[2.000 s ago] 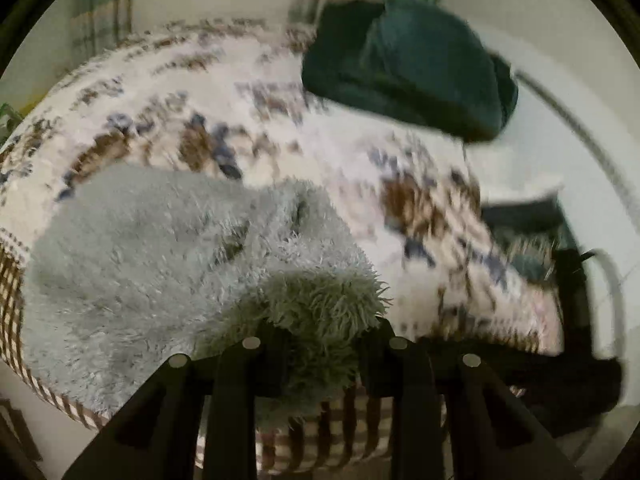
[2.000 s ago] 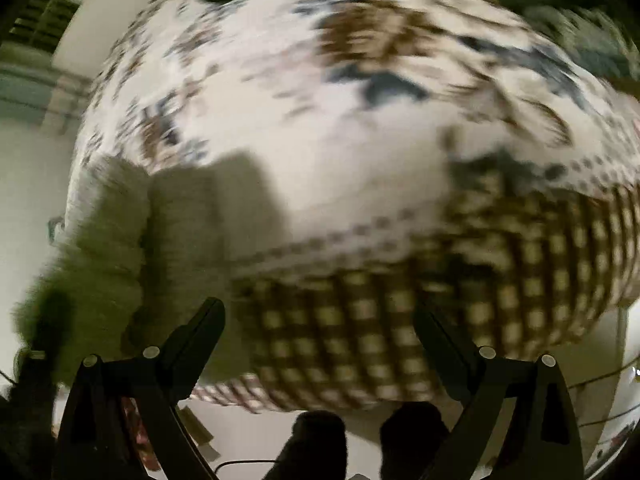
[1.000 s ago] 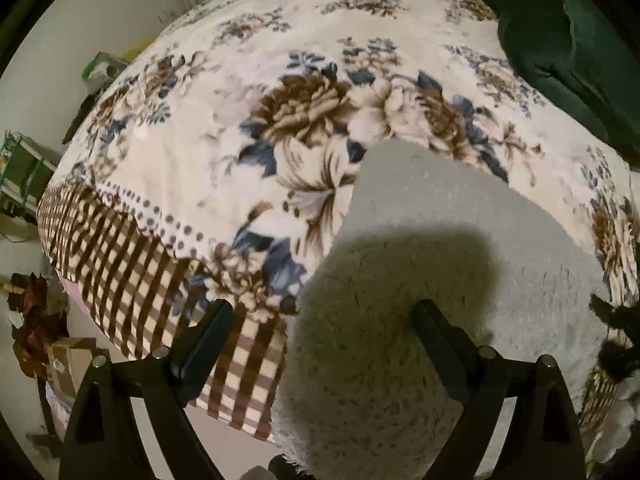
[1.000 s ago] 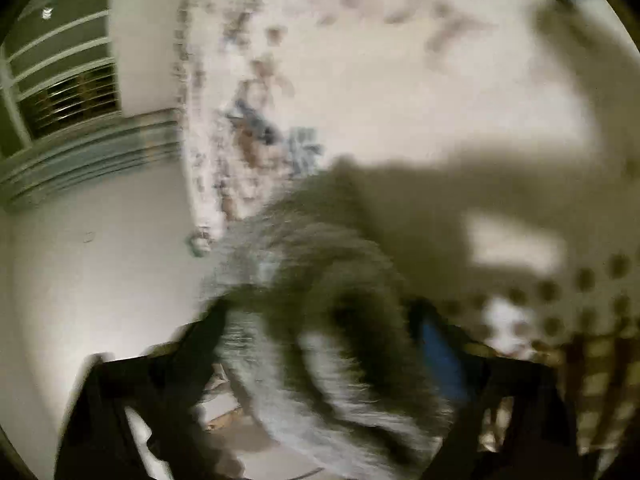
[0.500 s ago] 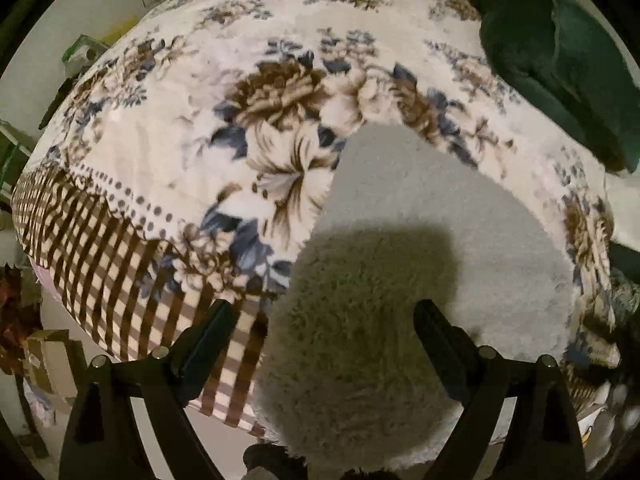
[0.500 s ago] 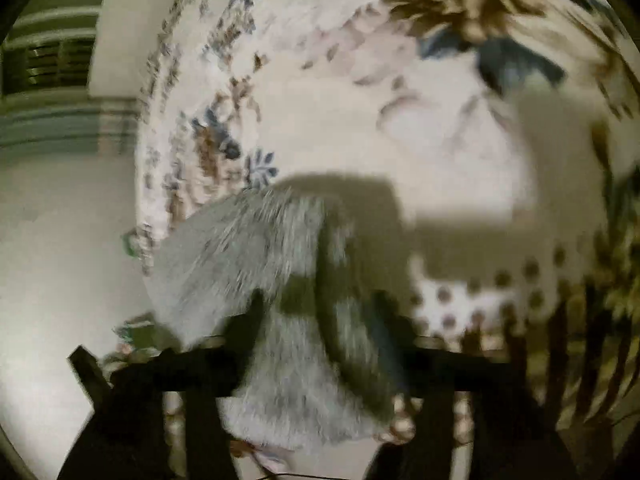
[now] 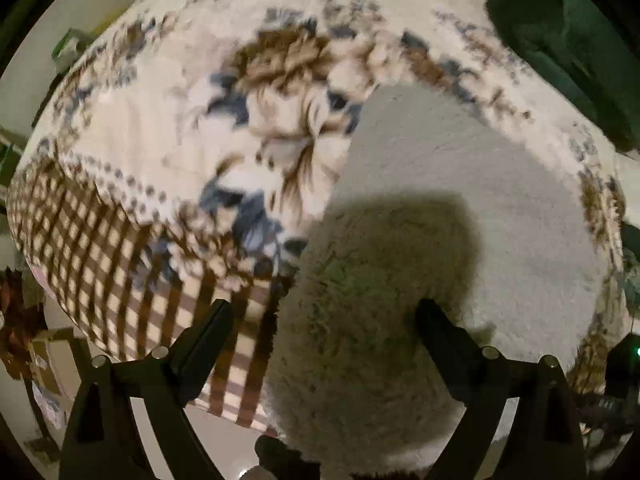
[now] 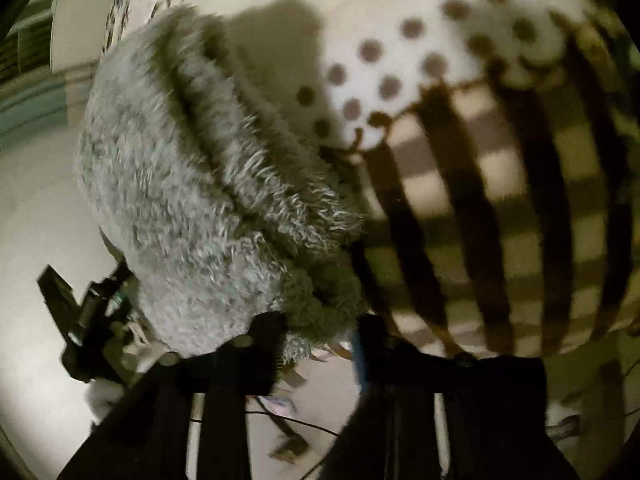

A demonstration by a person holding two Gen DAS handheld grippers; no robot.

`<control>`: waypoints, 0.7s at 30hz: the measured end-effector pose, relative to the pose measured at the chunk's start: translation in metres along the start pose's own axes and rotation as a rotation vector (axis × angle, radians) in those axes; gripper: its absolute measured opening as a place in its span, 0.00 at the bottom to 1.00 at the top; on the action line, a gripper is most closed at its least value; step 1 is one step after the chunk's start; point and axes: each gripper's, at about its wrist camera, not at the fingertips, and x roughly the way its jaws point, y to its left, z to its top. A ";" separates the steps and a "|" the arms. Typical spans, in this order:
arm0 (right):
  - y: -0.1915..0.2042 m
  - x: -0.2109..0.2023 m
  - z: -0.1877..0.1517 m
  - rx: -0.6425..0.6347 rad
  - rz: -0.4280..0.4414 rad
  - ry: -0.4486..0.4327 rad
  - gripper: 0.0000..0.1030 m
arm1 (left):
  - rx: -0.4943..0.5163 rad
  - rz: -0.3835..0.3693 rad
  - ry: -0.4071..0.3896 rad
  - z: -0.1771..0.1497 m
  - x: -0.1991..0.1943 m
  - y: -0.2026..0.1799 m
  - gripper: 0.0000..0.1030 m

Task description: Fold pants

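- On the bed's near edge, the fuzzy grey pants [image 7: 460, 208] lay folded across the floral blanket [image 7: 224, 128], their near end hanging over the blanket's brown checked border [image 7: 132, 280].
- My left gripper [image 7: 324, 320] hovered above that near end, jaws spread wide, nothing between them; its shadow fell on the pile below.
- My right gripper [image 8: 320, 328] had its jaws drawn close on a tuft of the pants' shaggy edge [image 8: 304, 300] at the border of the blanket [image 8: 500, 184]. Frame was blurred, but fabric sat between the fingers.
- From the right wrist view, the pants [image 8: 192, 184] showed as a thick roll with a deep crease, bunched over the bed edge beside the dotted strip of the blanket.
- Dark green bundle of cloth [image 7: 560, 40] sat at the far corner of the bed, well apart from the pants.
- Pale floor [image 8: 36, 240] showed below the bed edge, with a thin cable [image 8: 304, 424] lying on it.
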 end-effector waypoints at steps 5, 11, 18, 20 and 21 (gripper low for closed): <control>0.022 -0.065 0.009 -0.062 0.110 -0.176 0.66 | -0.001 -0.088 -0.074 0.040 -0.032 -0.016 0.91; 0.021 -0.058 0.085 0.049 0.208 -0.217 0.69 | 0.030 -0.098 -0.025 0.099 0.015 -0.035 0.91; 0.054 -0.069 0.103 -0.073 0.119 -0.385 0.29 | 0.035 -0.090 0.061 0.129 0.064 -0.035 0.92; 0.050 -0.063 0.112 -0.046 0.068 -0.393 0.29 | -0.005 -0.117 0.089 0.129 0.076 -0.026 0.92; 0.047 -0.053 0.117 -0.047 0.038 -0.370 0.29 | -0.024 -0.125 0.105 0.128 0.080 -0.022 0.92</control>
